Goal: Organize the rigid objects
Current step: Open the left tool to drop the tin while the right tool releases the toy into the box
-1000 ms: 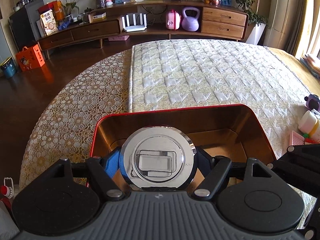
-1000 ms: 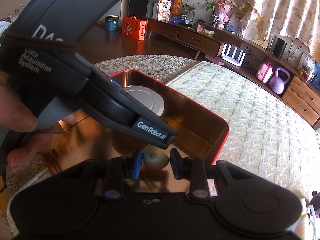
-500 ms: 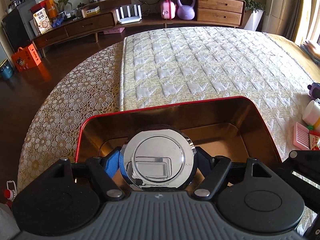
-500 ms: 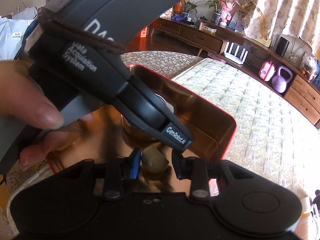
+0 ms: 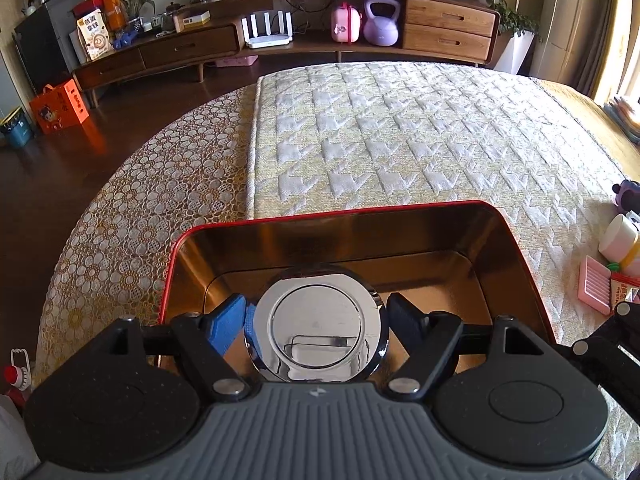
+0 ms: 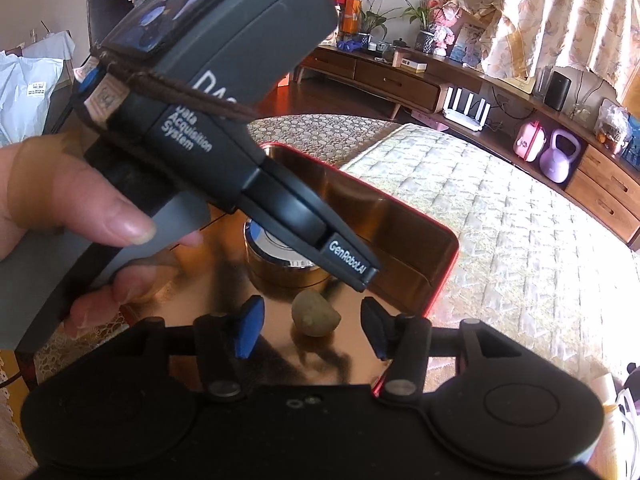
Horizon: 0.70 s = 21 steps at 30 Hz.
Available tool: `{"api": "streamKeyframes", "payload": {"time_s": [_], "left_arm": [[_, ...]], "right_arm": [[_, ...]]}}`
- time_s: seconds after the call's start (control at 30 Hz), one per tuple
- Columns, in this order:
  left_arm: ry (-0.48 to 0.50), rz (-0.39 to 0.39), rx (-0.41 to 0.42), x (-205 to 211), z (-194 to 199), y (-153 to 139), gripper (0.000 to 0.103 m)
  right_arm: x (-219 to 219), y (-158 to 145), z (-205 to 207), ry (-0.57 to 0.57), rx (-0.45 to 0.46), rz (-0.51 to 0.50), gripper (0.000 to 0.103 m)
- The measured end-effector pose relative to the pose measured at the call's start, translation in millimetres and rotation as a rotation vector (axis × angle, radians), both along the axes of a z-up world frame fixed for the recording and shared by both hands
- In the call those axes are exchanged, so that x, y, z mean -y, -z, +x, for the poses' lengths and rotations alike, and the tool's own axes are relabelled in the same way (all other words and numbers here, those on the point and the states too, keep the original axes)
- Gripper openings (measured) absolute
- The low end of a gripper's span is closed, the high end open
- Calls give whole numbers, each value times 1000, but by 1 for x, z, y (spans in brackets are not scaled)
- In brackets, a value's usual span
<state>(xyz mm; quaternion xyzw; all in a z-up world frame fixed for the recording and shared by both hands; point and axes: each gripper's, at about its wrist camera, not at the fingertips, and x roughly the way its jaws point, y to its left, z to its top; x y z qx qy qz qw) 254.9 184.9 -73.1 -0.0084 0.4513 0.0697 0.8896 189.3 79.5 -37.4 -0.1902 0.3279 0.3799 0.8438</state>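
My left claw [image 5: 316, 322] is clenched on a shiny round tin [image 5: 318, 326], one pad against each side of it, and holds it inside the box [image 5: 520, 248], close to the near wall. The box is a red-rimmed metal one with a golden, mirror-like inside; it stands on the bed [image 5: 400, 132], whose quilted cover spreads out ahead of the claw.

My right claw [image 6: 312, 326] has just been opening. Its jaws now stand apart, and a small tan stone [image 6: 314, 314] lies between them on the box [image 6: 400, 216] floor, clear of both pads. Just beyond the stone, ahead of that claw, the tin [image 6: 280, 264] shows under the left claw's [image 6: 352, 264] dark finger, which crosses in front of it. My left hand [image 6: 72, 216] grips that tool's handle at the left edge of the view.

To the right of my left claw, outside the box, a pink ridged piece [image 5: 596, 290] and a white cup [image 5: 620, 236] lie on the bed. Far ahead, a long wooden cabinet [image 5: 446, 28] runs along the wall.
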Motion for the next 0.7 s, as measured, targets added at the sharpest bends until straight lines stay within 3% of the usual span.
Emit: {"api": "streamKeyframes", "payload": {"time_s": [0.7], "left_arm": [[-14,-8,120,18,-49,-51,77]], "right_arm": [[59,-39,-18,104,-29,161,80]]}}
